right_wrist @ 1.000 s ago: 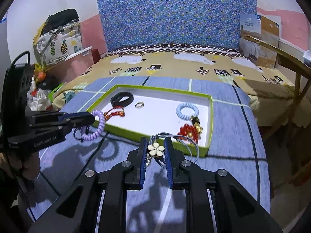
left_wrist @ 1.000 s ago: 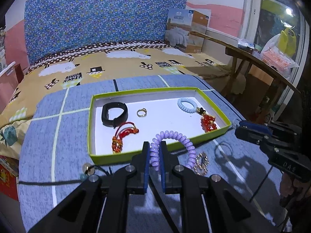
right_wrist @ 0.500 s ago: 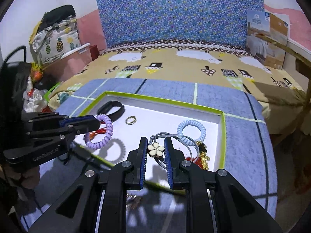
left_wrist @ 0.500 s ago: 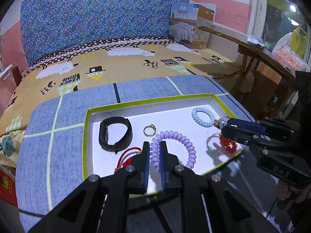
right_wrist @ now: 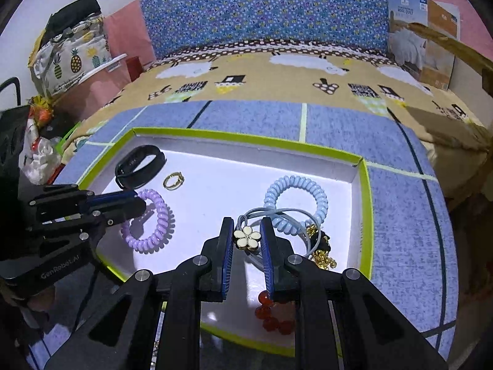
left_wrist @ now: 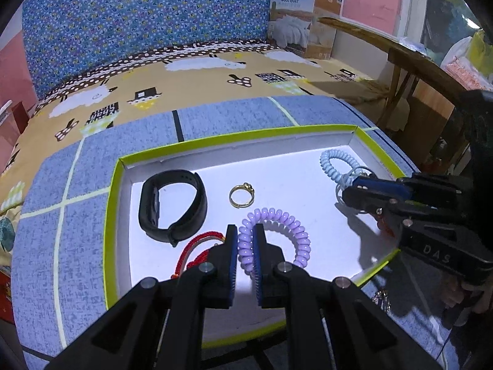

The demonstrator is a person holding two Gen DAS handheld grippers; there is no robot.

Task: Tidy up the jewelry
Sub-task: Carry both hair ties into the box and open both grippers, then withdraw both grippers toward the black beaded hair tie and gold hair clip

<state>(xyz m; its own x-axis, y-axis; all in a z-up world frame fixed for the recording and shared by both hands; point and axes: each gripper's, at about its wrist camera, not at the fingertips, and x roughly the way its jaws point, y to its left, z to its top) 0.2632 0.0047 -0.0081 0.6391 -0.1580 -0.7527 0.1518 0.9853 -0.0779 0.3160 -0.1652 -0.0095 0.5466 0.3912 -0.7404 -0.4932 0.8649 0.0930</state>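
A white tray with a green rim (left_wrist: 111, 209) (right_wrist: 366, 215) lies on the blue cloth. My left gripper (left_wrist: 245, 240) (right_wrist: 135, 203) is shut on a purple spiral hair tie (left_wrist: 277, 228) (right_wrist: 148, 225), low over the tray's front middle. My right gripper (right_wrist: 246, 237) (left_wrist: 348, 191) is shut on a white flower hair band (right_wrist: 248, 237) with a grey elastic loop, over the tray's right side. In the tray lie a black wristband (left_wrist: 172, 203) (right_wrist: 138, 163), a gold ring (left_wrist: 242, 195) (right_wrist: 173, 180), a light blue spiral hair tie (left_wrist: 336, 163) (right_wrist: 295, 200), a red cord bracelet (left_wrist: 197, 246) and red beads (right_wrist: 271, 317).
A small gold trinket (left_wrist: 380, 299) lies on the cloth outside the tray's front right. The patterned bed (left_wrist: 215, 74) stretches behind. A cardboard box (left_wrist: 305, 21) and a wooden table (left_wrist: 409, 61) stand at the right; bags (right_wrist: 71, 52) stand at the left.
Both grippers have moved forward and down over the tray with their hair ties still held. The purple tie now hangs low by the tray floor.
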